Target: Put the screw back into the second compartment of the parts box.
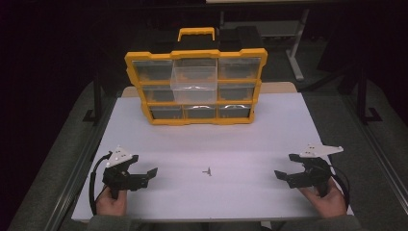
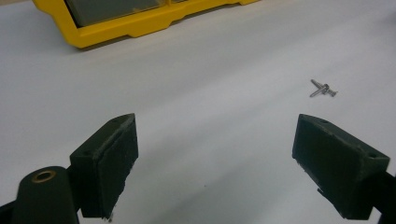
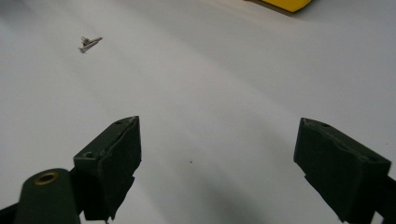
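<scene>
**Both grippers wide open, screws loose at table centre**

Hard to read: the drawer contents in the yellow organizer (image 1: 195, 86) are too dim to make out. In the left gripper view only a bottom corner of the organizer (image 2: 135, 23) shows, cut off at 12 o'clock; in the right gripper view just a yellow sliver (image 3: 285, 4) at 1 o'clock. How many screws (image 1: 208, 171) are in the cluster, I cannot tell; they look crossed, touching each other.

Layout, big to small: white table (image 1: 240, 130) with the organizer upright at 12 o'clock, handle on top, one clear drawer (image 1: 194, 83) pulled out of its middle column. Bare table between organizer and screws.

Left gripper (image 1: 146, 175) at 8 o'clock, jaws spread wide, holding nothing, resting near the table edge. Right gripper (image 1: 285, 167) at 4 o'clock, same: jaws fully apart, nothing between them.

Screws sit at table centre, between the two grippers, well apart from both. Left gripper view has the screws (image 2: 323, 88) at 2 o'clock; right gripper view has them (image 3: 89, 43) at 11 o'clock.
</scene>
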### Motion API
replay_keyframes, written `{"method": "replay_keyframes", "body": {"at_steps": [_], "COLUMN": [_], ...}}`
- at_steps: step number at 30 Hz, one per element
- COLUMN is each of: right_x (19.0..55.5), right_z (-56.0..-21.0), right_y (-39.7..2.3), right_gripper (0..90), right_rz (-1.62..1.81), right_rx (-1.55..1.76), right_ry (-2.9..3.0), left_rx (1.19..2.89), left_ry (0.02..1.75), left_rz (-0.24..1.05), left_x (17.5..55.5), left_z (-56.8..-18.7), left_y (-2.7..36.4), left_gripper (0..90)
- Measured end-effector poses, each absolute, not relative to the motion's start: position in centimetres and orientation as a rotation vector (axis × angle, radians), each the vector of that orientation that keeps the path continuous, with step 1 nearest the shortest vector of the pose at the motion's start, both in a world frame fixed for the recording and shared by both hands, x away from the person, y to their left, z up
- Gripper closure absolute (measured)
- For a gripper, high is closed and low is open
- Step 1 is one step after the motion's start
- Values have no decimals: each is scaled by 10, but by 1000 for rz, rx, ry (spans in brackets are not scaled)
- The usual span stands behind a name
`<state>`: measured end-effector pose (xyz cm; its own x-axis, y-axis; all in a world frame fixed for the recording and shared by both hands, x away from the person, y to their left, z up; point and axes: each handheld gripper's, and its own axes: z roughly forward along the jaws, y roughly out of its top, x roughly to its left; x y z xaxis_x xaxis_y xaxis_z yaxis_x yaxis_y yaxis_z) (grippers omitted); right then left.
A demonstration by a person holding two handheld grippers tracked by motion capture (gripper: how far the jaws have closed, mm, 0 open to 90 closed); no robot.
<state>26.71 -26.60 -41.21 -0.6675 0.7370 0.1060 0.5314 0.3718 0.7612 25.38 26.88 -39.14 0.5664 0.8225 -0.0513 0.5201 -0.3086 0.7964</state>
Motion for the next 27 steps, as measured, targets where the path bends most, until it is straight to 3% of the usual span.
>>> {"method": "replay_keyframes", "body": {"at_steps": [11, 27], "right_x": [272, 290], "right_z": [-408, -385], "right_y": [-260, -210], "right_gripper": [142, 184], "right_rz": [1187, 1130], "right_rx": [1112, 992], "right_ry": [2404, 2529], "left_rx": [1982, 2000], "left_ry": [1077, 1068], "left_rz": [481, 485], "left_x": [253, 252], "left_z": [-392, -391], "left_y": [269, 268], "left_gripper": [139, 139]}}
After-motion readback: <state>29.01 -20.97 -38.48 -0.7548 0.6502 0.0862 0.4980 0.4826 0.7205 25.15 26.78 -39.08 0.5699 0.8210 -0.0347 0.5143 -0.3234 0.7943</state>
